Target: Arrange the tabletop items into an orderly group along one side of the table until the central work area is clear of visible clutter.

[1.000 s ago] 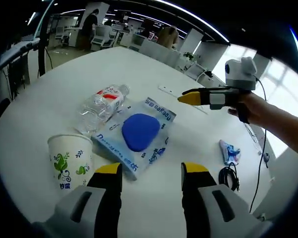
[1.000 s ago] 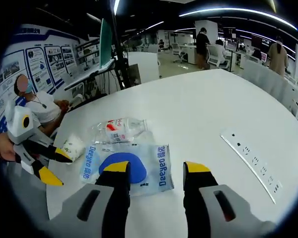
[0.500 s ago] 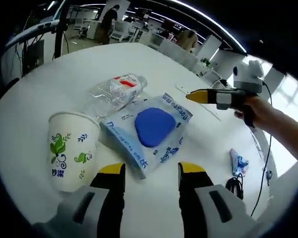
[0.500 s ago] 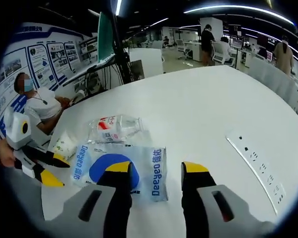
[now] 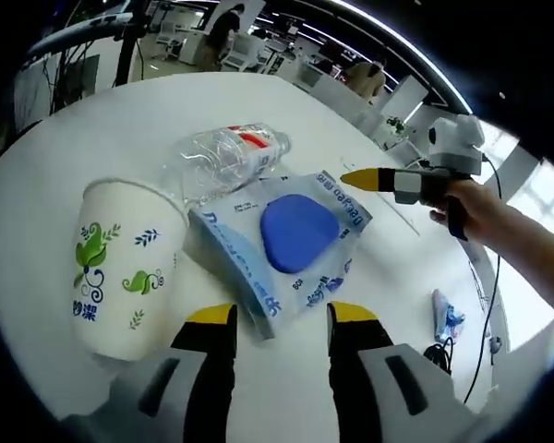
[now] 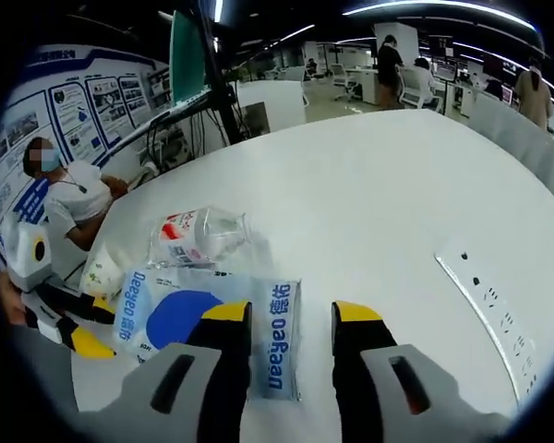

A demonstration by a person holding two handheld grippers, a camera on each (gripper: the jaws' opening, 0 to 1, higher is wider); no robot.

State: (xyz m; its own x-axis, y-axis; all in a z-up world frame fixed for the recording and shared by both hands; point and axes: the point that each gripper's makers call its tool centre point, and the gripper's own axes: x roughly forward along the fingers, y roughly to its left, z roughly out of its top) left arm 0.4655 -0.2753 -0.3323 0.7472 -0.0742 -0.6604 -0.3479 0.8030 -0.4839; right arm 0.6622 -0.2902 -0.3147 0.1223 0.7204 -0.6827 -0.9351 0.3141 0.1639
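While the paper cup (image 5: 125, 263), plastic bottle (image 5: 223, 159) and blue packet (image 5: 284, 242) lie clustered mid-desk (image 5: 92, 120), sorting has hardly begun. My left gripper (image 5: 272, 318) and right gripper (image 6: 291, 316) hover with jaws parted, holding nothing. Every item remains to be moved to one side.

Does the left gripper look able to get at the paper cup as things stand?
Probably yes. The paper cup stands upright just beside the open left gripper, off its left jaw, with nothing between them; the blue wipes pack lies on the other side.
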